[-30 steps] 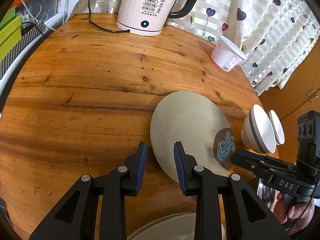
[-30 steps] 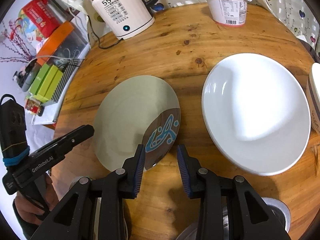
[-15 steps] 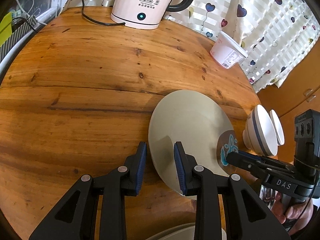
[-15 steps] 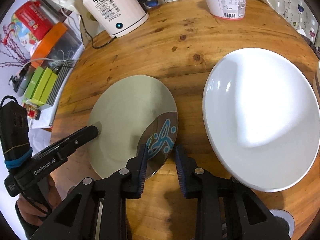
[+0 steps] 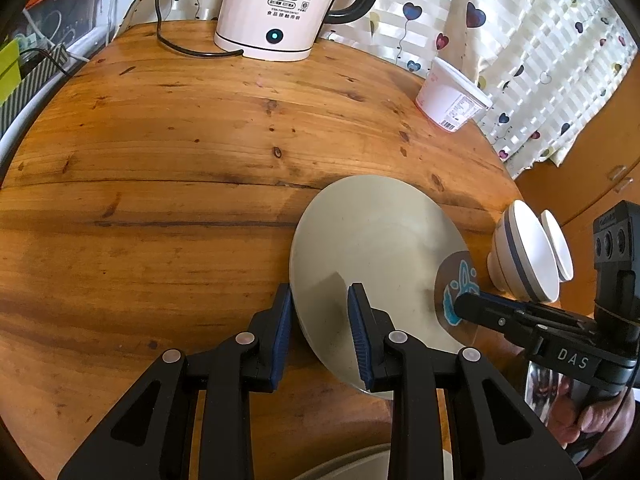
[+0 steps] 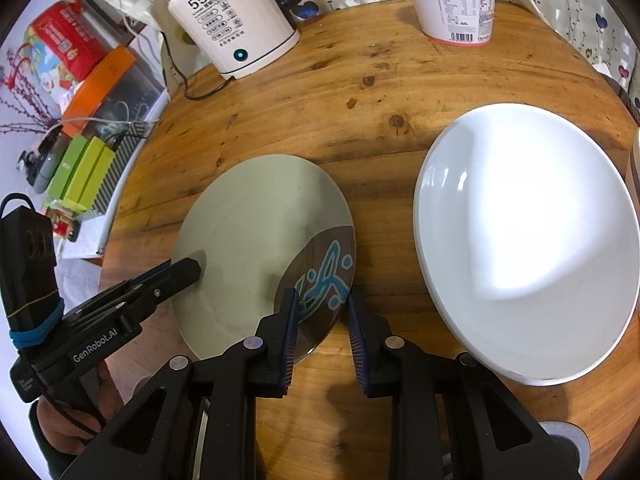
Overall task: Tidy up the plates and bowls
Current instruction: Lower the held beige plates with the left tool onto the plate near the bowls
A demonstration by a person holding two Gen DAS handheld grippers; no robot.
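A grey plate [image 5: 372,248] [image 6: 248,232] with a brown patch and blue pattern lies on the round wooden table [image 5: 160,160]. My left gripper [image 5: 320,304] [image 6: 188,270] straddles its left rim, one pad outside and one inside, shut on it. My right gripper [image 6: 324,308] [image 5: 460,304] straddles the patterned rim on the opposite side, pads drawn in against it. A large white plate [image 6: 520,240] sits to the right. A blue-striped bowl [image 5: 524,256] and a white bowl [image 5: 556,244] stand at the table's right edge.
A white kettle [image 5: 276,0] [image 6: 232,28] with its cord stands at the back, a white lidded tub [image 5: 452,100] [image 6: 456,4] at the back right. Boxes and clutter [image 6: 80,168] lie beyond the left edge. Another pale plate rim [image 5: 352,464] shows below my left gripper.
The right gripper's jaws have narrowed onto the patterned rim of the grey plate. The left gripper and the plate stay where they were.
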